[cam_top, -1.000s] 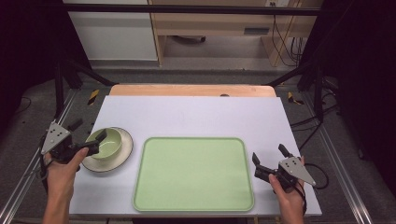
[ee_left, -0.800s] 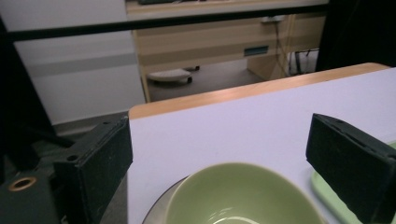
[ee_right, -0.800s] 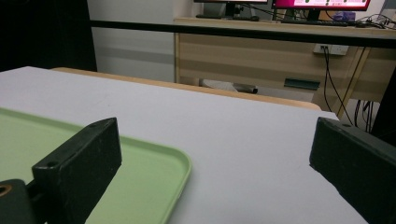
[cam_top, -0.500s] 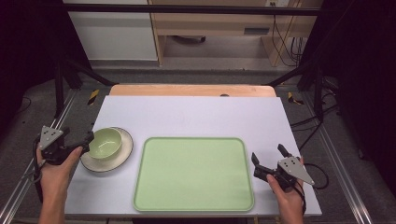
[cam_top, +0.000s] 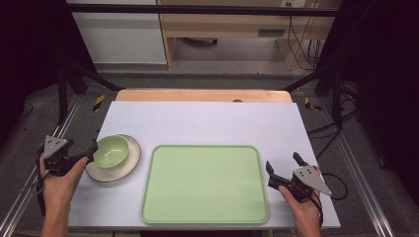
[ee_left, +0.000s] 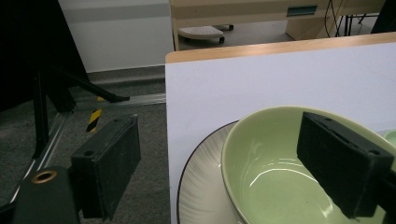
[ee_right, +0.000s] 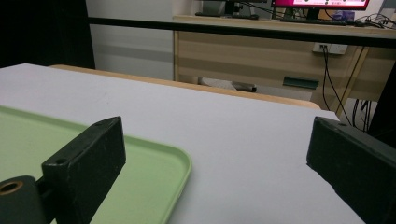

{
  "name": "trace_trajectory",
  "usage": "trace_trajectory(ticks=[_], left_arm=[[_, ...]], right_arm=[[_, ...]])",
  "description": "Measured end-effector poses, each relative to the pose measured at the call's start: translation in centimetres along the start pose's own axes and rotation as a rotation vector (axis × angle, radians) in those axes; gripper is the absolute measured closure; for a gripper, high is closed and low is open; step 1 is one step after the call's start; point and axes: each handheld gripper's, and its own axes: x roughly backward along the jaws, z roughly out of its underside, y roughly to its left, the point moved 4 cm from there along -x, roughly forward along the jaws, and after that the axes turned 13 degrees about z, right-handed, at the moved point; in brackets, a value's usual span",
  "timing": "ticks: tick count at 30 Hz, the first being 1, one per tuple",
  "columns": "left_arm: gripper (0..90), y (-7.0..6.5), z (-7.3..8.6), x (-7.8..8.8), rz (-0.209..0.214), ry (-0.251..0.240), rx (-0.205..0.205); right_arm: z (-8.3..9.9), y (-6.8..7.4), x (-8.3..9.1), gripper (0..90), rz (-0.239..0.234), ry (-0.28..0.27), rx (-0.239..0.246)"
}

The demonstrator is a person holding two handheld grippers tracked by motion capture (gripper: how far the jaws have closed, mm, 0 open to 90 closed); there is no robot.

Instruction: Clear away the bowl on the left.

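So the table [cam_top: 207, 118] has a pale sheet over most of it, wood edge showing at the far side. Biggest thing on it is the green tray [cam_top: 205, 183], sitting near the front edge around the middle, nothing in it at all. Left of the tray, just beside it, is a pale plate [cam_top: 126, 165] with a dark rim, and a green bowl [cam_top: 111, 150] sits in the plate, upright, a bit toward the plate's far-left side. Bowl looks bare inside, just a shiny glaze. The left gripper [cam_top: 93, 150] is right at the bowl's left rim: in its own view one jaw hangs over the inside of the bowl and the other sits outside, past the table edge, so the rim is between them. Jaws are wide apart and have just been closing a little, pads not pressing on anything. The right gripper [cam_top: 282, 165] is by the tray's right edge, jaws spread wide, holding nothing.
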Motion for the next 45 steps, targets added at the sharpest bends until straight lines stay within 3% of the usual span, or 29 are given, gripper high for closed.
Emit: trace_trajectory(ticks=[4,7,12,17,19,23,30,45], left_arm=[[16.8,0.2,0.2,0.0,-0.008,0.015,0.021],[21.8,0.2,0.6,-0.2,-0.015,0.04,0.067],[28.3,0.0,0.8,-0.5,0.0,0.078,0.067],[36.0,-0.1,1.2,-0.8,0.02,0.137,0.091],[38.7,-0.3,1.5,-1.2,0.034,0.182,0.108],[42.3,-0.4,1.8,-1.6,0.052,0.234,0.105],[49.1,-0.4,1.9,-1.9,0.075,0.255,0.115],[61.5,-0.3,1.8,-2.9,0.036,0.302,0.13]], right_arm=[[0.0,0.0,0.0,4.9,0.002,0.002,-0.002],[0.0,0.1,0.0,4.8,-0.001,0.008,-0.01],[0.0,0.1,-0.1,4.2,-0.004,0.017,-0.023],[0.1,0.2,-0.1,4.1,-0.006,0.026,-0.016],[0.2,0.2,-0.1,4.1,-0.009,0.029,-0.013],[0.2,0.4,-0.1,4.1,-0.014,0.029,0.0],[0.2,0.5,-0.2,4.2,-0.013,0.033,0.008],[0.3,0.6,-0.2,4.3,-0.015,0.038,0.013]])
